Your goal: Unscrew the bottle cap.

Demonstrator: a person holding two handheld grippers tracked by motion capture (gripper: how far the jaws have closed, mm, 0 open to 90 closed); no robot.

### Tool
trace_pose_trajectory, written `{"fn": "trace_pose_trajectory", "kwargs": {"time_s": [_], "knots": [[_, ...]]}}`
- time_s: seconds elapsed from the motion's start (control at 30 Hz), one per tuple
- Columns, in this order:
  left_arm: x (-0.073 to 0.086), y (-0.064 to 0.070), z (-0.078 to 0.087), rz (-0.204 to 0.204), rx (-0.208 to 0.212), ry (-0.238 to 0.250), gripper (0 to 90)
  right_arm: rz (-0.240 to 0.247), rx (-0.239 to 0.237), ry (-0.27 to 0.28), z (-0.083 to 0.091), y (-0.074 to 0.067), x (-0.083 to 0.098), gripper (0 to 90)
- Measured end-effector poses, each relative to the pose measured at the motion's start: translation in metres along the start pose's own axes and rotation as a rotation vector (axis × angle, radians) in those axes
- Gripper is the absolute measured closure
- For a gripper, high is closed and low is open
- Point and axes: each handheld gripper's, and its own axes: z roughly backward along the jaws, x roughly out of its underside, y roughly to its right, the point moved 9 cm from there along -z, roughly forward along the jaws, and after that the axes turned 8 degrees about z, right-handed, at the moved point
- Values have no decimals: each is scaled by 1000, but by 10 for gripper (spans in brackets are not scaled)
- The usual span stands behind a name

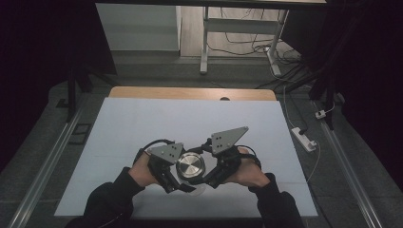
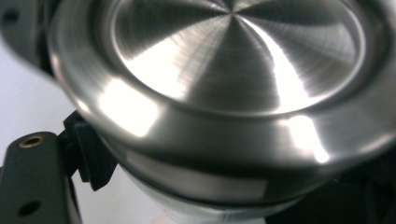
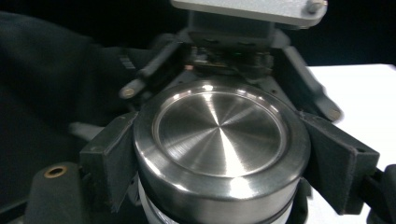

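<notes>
1. High view: both grippers meet low over the near part of the white worktop [image 1: 190,118], with a round steel lid [image 1: 190,165] between them. The left gripper [image 1: 177,183] comes in from the left, the right gripper [image 1: 207,178] from the right.
2. The right gripper view shows its two black jaws pressed against opposite sides of the steel lid [image 3: 219,135], which sits on a pale container body [image 3: 154,210]. The lid lies between them in a firm clamp.
3. The left gripper view is very close to the lid [image 2: 233,70]; its jaws are drawn fully together, seemingly lower down on the container [image 2: 210,212], though exactly what the pads touch is hidden.
4. Risk: the brushed steel rim is smooth and curved, so the right pads could slide round it instead of turning it if the lid is tight.
5. Risk: if the lower hold is weak, the whole container may spin with the lid, or tip.
6. Risk: the two grippers are crowded together; a twist could knock jaw against jaw and jolt the container loose onto the worktop.
</notes>
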Motion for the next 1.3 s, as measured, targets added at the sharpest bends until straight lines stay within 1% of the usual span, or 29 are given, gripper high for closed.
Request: {"fn": "trace_pose_trajectory", "kwargs": {"time_s": [0.03,0.07,0.13,0.2,0.23,0.27,0.3,0.33,0.37,0.4,0.47,0.53,0.6,0.67,0.73,0.77,0.8,0.83,0.9,0.93,0.97,1.0,1.03,1.07,1.1,1.17,1.2,1.27,1.3], "knots": [[-1,-2,0,6,-18,-1,157,0,-7,1,1,0,1,171],[-1,-5,0,21,-45,-1,157,-1,11,-1,1,2,1,138],[-2,-15,3,70,-125,6,157,-29,83,7,5,11,-1,84],[0,-28,7,126,-227,8,157,-59,150,24,11,18,-6,66],[1,-34,9,150,-268,8,157,-67,203,21,15,23,-7,66],[3,-38,10,169,-301,11,157,-64,268,-1,17,28,-7,66],[4,-42,11,190,-325,15,157,-54,339,-35,19,32,-6,66],[5,-44,12,203,-340,16,157,-47,385,-56,19,35,-4,66],[5,-46,13,215,-351,22,157,-48,406,-58,17,36,-4,70],[5,-47,13,227,-358,25,157,-63,430,-58,15,38,-4,70],[4,-47,13,234,-374,27,157,-84,456,-62,10,39,-4,87],[2,-45,12,228,-370,27,157,-100,481,-84,5,40,-1,94],[0,-42,12,218,-357,25,157,-103,481,-87,1,39,0,159],[-1,-39,11,209,-331,26,157,-99,464,-82,-1,37,0,177],[-2,-34,11,187,-279,23,157,-85,430,-84,0,34,-2,178],[-2,-31,11,167,-243,25,157,-76,400,-82,0,31,-2,178],[-3,-26,11,153,-197,32,157,-69,361,-71,1,28,-4,179],[-4,-21,10,133,-151,37,157,-61,314,-58,1,24,-5,179],[-5,-11,8,95,-80,42,157,-50,202,-33,2,16,-6,179],[-5,-8,7,76,-56,36,157,-46,152,-22,3,12,-6,179],[-6,-6,5,69,-50,32,157,-47,109,-10,4,8,-7,178],[-7,-7,4,71,-61,25,157,-42,89,-7,5,7,-6,175],[-7,-8,4,79,-80,19,157,-31,91,-10,6,7,-6,157],[-7,-11,4,88,-107,12,157,-20,105,-12,7,8,-6,106],[-7,-15,5,107,-139,12,157,-13,124,-8,9,9,-7,80],[-4,-23,7,137,-208,6,157,-24,194,-12,14,16,-8,69],[-3,-28,9,153,-234,9,157,-29,228,-15,16,19,-9,65],[-1,-35,11,197,-275,28,157,-49,314,-25,18,27,-9,66],[0,-39,12,212,-298,29,157,-59,356,-38,18,30,-8,68]]}}
